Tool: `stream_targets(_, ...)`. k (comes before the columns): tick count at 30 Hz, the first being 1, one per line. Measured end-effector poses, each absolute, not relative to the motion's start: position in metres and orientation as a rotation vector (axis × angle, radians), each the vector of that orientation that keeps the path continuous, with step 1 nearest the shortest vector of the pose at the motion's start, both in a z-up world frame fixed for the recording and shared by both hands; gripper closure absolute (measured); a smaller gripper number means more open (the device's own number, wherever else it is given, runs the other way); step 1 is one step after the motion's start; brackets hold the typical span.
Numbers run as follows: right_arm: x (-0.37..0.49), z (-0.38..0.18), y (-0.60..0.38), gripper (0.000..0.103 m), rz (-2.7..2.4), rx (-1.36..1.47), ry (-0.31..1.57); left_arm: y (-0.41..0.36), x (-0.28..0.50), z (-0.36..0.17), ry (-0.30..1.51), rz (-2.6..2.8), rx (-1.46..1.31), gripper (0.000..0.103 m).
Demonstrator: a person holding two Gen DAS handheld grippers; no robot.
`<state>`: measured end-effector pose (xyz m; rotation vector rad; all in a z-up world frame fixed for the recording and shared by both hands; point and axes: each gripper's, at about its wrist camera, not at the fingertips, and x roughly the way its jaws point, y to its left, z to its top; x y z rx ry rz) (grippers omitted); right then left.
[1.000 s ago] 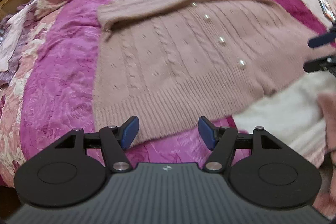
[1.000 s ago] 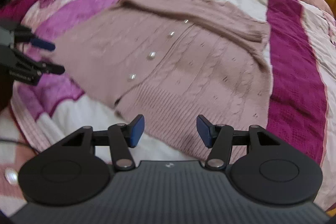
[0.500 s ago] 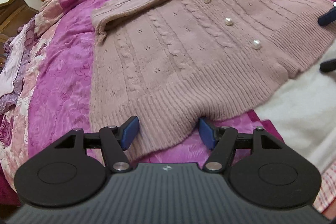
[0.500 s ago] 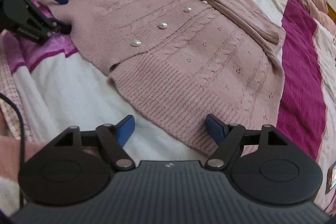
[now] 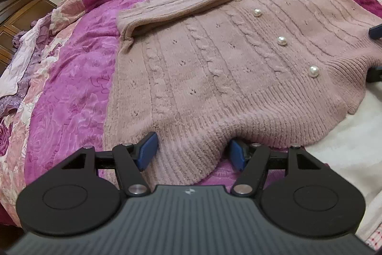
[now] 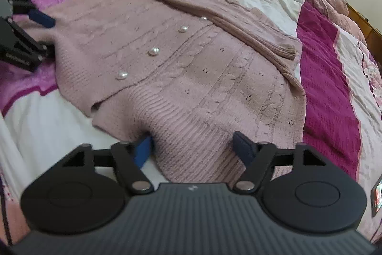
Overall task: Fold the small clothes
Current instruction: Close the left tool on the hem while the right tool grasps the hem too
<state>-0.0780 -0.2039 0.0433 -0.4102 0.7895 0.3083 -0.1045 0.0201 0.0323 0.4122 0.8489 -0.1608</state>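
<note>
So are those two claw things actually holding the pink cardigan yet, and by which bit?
Not clearly. Both straddle the cardigan's ribbed bottom hem: the left gripper stands open around it, and the right gripper is closing on it, but a firm pinch cannot be told.

Fuzzy cable-knit wool cardigan point(image 5: 214, 68), glossy pearl buttons point(image 5: 313, 71), sheeny quilted bedspread point(image 5: 71, 92).

Home bedroom; quilted bedspread point(image 5: 71, 87); wooden dresser point(image 5: 21, 8)

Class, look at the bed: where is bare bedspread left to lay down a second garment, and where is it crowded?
Free: the white patch between the cardigan hem and the bed's near edge; the magenta stripe beside its folded sleeve. Crowded: the hem, where both grippers work.
</note>
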Motion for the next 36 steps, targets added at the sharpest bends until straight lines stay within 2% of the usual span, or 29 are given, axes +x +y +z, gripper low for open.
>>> stream_targets(1,-0.078,0.044,-0.205,0.043,0.304,-0.399,0.783,0.020,-0.104,0.032,0.847,-0.159,0.408,0.033)
stream_targets(3,-0.076,0.045,-0.207,0.060,0.285,-0.387,0.775,0.021,-0.102,0.031,0.846,-0.152,0.394,0.033)
stream_targets(6,-0.072,0.046,-0.211,0.074,0.268,-0.351,0.770,0.021,-0.099,0.031,0.841,-0.147,0.383,0.033)
stream_targets(8,-0.070,0.047,-0.214,0.075,0.264,-0.332,0.770,0.022,-0.099,0.031,0.833,-0.145,0.374,0.033)
stream_targets(13,-0.073,0.048,-0.214,0.071,0.312,-0.343,0.806,0.022,-0.099,0.029,0.825,-0.153,0.390,0.033)
stream_targets(14,-0.075,0.050,-0.213,0.062,0.321,-0.348,0.807,0.022,-0.099,0.029,0.823,-0.154,0.394,0.033)
stream_targets(15,-0.077,0.051,-0.214,0.046,0.334,-0.349,0.814,0.022,-0.099,0.028,0.822,-0.154,0.396,0.033)
stream_targets(17,-0.083,0.053,-0.212,0.032,0.387,-0.365,0.833,0.022,-0.099,0.028,0.820,-0.153,0.400,0.033)
stream_targets(25,-0.096,0.038,-0.190,0.030,0.441,-0.614,0.847,0.021,-0.100,0.027,0.816,-0.153,0.403,0.033)
stream_targets(34,-0.082,0.024,-0.180,0.031,0.352,-0.691,0.778,0.023,-0.098,0.026,0.812,-0.150,0.395,0.033)
stream_targets(36,-0.084,0.024,-0.180,0.034,0.345,-0.683,0.764,0.023,-0.097,0.026,0.812,-0.146,0.391,0.033)
